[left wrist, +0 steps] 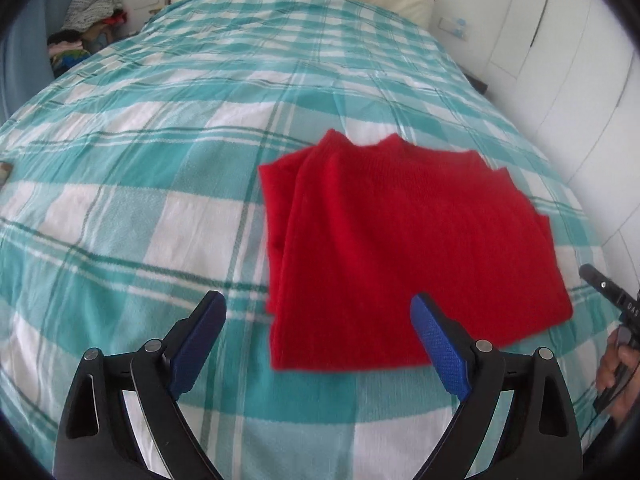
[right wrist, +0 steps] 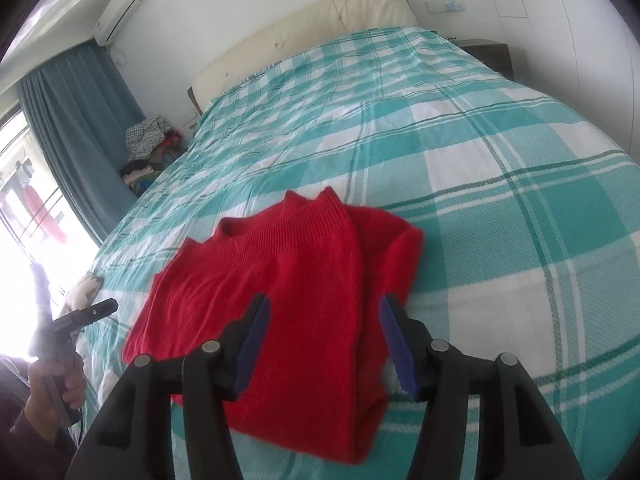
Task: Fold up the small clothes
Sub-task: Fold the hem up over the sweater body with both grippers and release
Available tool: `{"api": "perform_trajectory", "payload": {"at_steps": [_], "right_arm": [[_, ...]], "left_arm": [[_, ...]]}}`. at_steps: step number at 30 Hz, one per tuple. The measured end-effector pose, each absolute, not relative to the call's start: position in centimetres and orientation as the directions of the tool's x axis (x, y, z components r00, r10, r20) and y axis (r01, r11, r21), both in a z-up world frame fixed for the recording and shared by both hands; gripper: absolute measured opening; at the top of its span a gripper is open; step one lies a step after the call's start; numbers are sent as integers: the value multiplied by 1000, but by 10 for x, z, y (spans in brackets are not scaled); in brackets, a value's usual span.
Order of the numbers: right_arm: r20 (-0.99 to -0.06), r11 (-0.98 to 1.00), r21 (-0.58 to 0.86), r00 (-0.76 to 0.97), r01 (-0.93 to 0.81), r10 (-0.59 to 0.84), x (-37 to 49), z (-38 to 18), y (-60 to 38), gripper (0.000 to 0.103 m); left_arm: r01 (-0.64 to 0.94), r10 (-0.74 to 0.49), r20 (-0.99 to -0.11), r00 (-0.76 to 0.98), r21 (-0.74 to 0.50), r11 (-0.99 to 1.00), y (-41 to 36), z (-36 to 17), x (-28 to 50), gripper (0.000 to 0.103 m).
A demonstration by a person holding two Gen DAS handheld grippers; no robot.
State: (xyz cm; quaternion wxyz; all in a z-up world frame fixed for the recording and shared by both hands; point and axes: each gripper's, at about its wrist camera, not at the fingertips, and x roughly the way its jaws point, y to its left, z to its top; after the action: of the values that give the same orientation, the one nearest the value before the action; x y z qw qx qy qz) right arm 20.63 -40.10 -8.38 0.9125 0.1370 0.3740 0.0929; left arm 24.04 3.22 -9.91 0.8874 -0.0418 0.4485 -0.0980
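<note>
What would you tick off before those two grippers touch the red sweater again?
1. Left gripper open and holding nothing: ok.
2. Right gripper open and holding nothing: ok.
3. Red sweater lying folded on the checked bedspread: ok.
4. Fold edges lined up: not ok; layers stick out at the collar end and along one side.
5. Nothing lying on top of the sweater: ok.
6. Underside smooth: cannot tell, it is hidden.

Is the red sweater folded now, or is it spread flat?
Folded: the red sweater lies as a compact stacked rectangle with layered edges on the checked bedspread.
</note>
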Motion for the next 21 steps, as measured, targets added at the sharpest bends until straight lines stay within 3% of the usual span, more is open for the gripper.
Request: {"api": "perform_trajectory", "payload": {"at_steps": [8, 11, 13, 21], "right_arm": [[-721, 993, 107, 684, -48, 111, 130, -130, -382, 60], [-726, 994, 103, 681, -33, 98, 127, -137, -385, 61], [-727, 994, 105, 679, -30, 97, 127, -139, -386, 66], [-727, 993, 111, 678, -44, 111, 128, -148, -385, 75]], "left_arm": [[136, -172, -792, 586, -113, 984, 11, -145, 177, 95], [125, -155, -777, 611, -99, 987, 12, -154, 175, 99], [127, -162, -779, 606, -106, 986, 13, -158, 177, 102], [133, -175, -781, 600, -118, 984, 14, -164, 178, 102]]}}
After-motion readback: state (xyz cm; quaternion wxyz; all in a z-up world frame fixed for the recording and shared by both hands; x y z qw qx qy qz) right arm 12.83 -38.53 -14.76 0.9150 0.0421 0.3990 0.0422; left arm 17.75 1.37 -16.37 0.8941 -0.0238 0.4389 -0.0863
